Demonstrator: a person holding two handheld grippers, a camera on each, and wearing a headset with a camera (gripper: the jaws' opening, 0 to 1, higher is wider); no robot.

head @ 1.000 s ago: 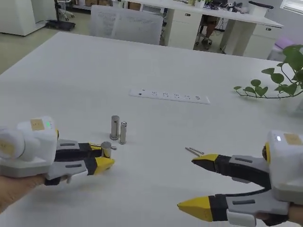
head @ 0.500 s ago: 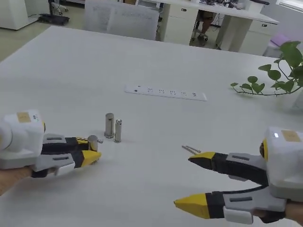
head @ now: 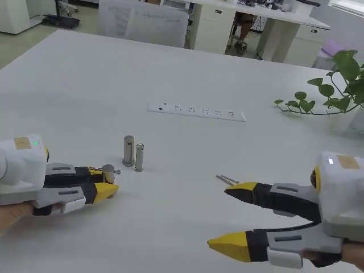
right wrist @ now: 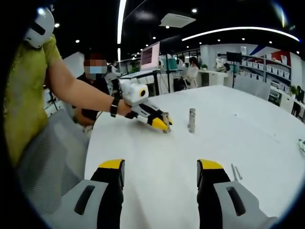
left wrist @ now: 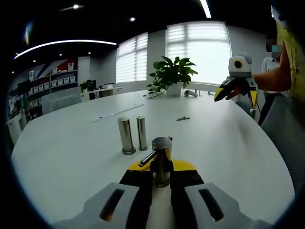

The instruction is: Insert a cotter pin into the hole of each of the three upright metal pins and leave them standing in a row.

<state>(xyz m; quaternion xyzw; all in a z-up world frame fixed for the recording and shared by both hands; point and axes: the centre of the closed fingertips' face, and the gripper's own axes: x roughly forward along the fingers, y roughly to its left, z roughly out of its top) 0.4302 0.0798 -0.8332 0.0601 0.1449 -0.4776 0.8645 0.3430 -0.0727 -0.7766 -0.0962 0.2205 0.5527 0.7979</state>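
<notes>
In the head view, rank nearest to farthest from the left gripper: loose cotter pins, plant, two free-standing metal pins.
1. Two free-standing metal pins, just beyond the left gripper.
2. Loose cotter pins, to the right.
3. The plant, far right.

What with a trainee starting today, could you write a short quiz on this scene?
1. True or false: the left gripper is shut on a pin with a cotter pin through it.
2. How many other pins stand free on the table? A one, B two, C three.
3. Fill in: the right gripper is ____, near the loose cotter pins.
Key: 1 true; 2 B; 3 open.
</notes>
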